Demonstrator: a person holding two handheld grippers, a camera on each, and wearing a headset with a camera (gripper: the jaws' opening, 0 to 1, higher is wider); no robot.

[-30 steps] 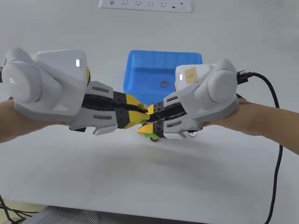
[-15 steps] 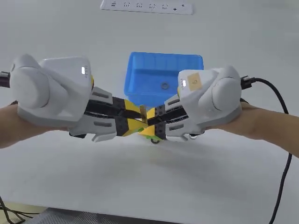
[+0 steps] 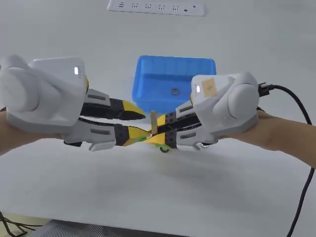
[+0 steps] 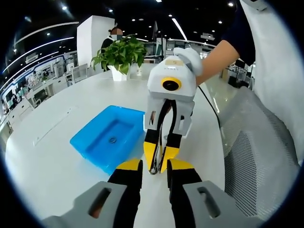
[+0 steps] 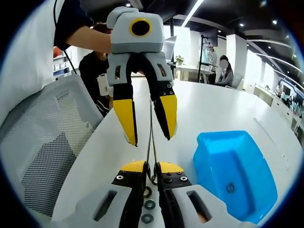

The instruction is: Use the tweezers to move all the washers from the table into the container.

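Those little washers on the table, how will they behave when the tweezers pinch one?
The washers look small, thin and flat, so probably light and hard to get under. They seem smooth metal, so likely slippery in the tweezers. Lying flat, they shouldn't roll.

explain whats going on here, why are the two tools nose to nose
A person holds a tool in each hand, tip to tip over the white table. The right tool is shut on the tweezers. The left tool faces it with its jaws open either side of them, not gripping. One washer lies in the blue container, and at least three washers lie on the table beneath the right tool, not yet moved.
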